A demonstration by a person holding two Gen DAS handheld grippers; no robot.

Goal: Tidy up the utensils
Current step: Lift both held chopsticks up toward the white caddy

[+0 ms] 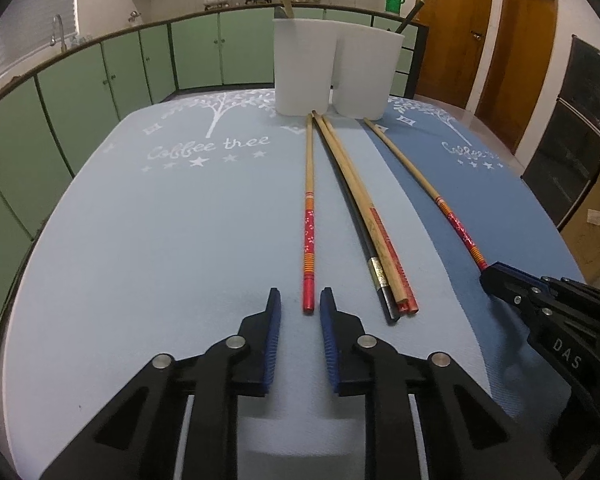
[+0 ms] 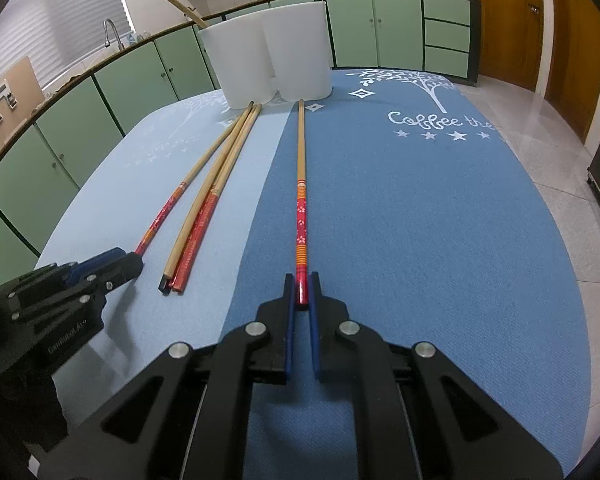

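Our right tongs (image 2: 303, 294) are clamped on the red lacquered butt of a flower-patterned chopstick (image 2: 301, 200), which lies on the darker blue mat and aims at the cups. We judge it held at the end so it can be tipped in point-first. Our left tongs (image 1: 300, 300) stand apart, straddling the end of its twin (image 1: 309, 216) without gripping it. Between them lies a loose bundle of chopsticks (image 1: 364, 216). Beyond, on the counter (image 1: 120, 220), two smooth white cups (image 1: 304, 68) each hold one stick.
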